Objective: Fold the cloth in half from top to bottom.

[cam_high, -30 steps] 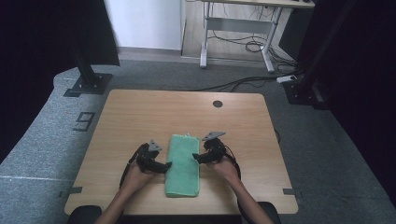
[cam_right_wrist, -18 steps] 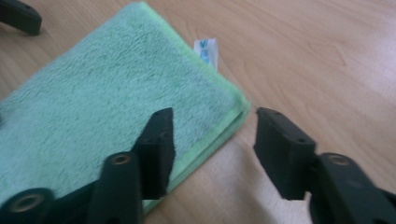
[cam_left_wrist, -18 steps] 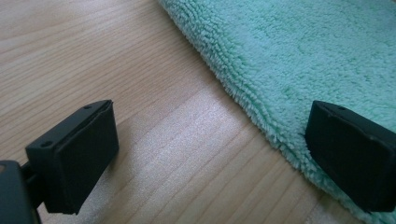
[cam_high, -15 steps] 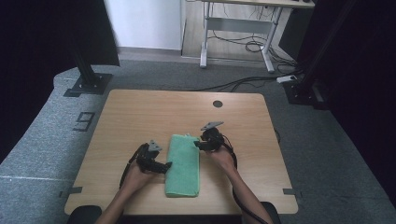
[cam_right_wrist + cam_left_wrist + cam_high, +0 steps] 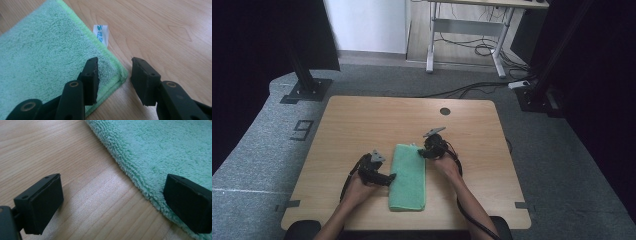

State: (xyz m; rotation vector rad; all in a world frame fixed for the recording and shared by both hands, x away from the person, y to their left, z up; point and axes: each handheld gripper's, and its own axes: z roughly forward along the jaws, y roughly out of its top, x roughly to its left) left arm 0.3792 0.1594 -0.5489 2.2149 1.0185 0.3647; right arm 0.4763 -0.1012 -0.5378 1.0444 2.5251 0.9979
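Mint-green terry towel (image 5: 408, 176) with brighter green hem and white label (image 5: 101, 34) printed teal; black jaw pads; pale wood-grain table (image 5: 377, 120) with a dark round hole (image 5: 445, 111).

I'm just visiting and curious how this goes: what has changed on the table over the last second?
The right tongs slid along the green towel from its right edge up to its far right corner, and their jaws have just been closing; that corner now sits between them, not yet pinched. The left tongs stayed open at the towel's left edge. The towel has not moved on the wooden table.
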